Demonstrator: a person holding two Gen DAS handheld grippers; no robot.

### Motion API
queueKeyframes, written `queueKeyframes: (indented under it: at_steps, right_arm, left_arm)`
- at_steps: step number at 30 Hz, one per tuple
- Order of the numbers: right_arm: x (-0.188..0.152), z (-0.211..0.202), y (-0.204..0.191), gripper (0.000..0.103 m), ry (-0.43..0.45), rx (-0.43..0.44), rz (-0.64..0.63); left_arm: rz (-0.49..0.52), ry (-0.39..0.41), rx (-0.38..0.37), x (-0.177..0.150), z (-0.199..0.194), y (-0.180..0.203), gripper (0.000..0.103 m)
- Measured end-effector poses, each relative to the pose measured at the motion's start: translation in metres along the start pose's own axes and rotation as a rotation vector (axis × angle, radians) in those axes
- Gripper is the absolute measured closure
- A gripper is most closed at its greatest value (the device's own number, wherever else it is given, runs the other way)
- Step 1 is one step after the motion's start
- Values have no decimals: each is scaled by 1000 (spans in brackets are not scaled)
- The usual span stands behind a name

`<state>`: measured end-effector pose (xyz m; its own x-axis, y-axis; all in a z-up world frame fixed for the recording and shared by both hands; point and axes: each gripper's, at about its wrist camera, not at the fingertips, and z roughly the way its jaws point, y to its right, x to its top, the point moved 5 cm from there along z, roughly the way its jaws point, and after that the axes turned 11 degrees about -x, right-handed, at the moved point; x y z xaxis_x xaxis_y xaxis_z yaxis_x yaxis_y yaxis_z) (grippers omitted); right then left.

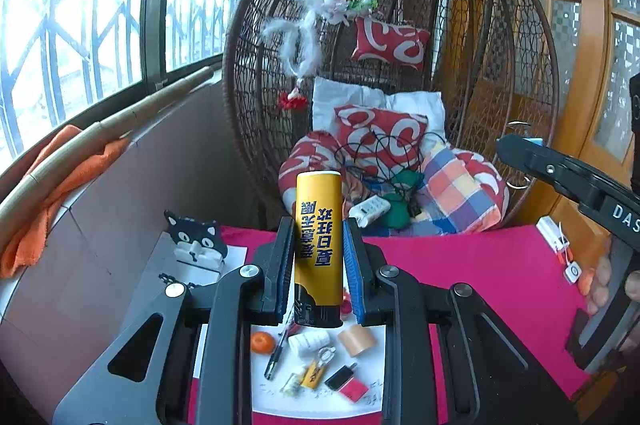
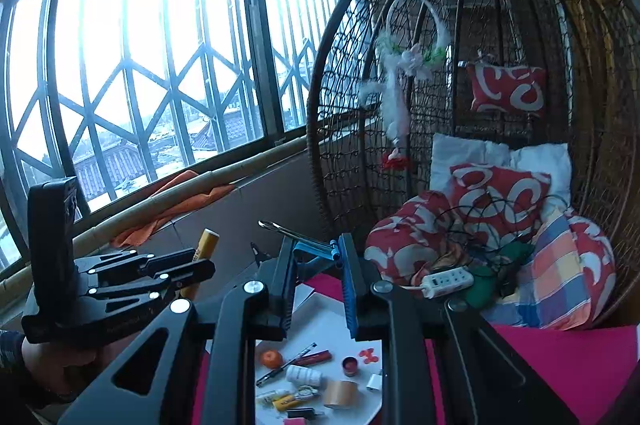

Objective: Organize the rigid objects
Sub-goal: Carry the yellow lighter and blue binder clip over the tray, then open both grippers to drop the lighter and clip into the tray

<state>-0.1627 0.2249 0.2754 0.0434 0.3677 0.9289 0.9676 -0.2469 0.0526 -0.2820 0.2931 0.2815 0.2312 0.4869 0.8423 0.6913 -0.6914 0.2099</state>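
Observation:
My left gripper (image 1: 318,261) is shut on a yellow lighter (image 1: 319,225) with blue lettering, held upright above the white tray (image 1: 376,397). It also shows in the right wrist view (image 2: 202,253), with the lighter (image 2: 206,243) sticking up. My right gripper (image 2: 318,277) is shut on a blue-handled metal clipper (image 2: 310,245) held high above the tray (image 2: 332,309); it shows at the right of the left wrist view (image 1: 508,145). On the tray lie an orange (image 1: 262,342), a pen (image 1: 276,355), a white bottle (image 1: 308,342), a tape roll (image 1: 356,341) and small items.
The tray sits on a pink tablecloth (image 1: 480,273). A black cat-shaped holder (image 1: 198,239) stands at the left. Behind is a wicker hanging chair (image 1: 400,25) with cushions, a power strip (image 1: 368,209) and cables. A window ledge with an orange cloth (image 1: 60,177) runs left.

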Motion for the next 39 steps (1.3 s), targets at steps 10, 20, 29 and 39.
queueKeyframes:
  at_steps: [10, 20, 29, 39]
  right_arm:
    - [-22, 50, -15, 84, -121, -32, 49]
    - [-90, 119, 7, 84, -384, -117, 155]
    - [-174, 173, 8, 84, -654, -173, 124]
    - [-209, 190, -2, 83, -759, -187, 78]
  left_arm:
    - [-35, -93, -67, -9, 31, -36, 80]
    - [-116, -386, -192, -68, 122, -58, 80]
    - [-169, -667, -170, -142, 205, -68, 80]
    - [-181, -750, -105, -172, 212, -75, 80]
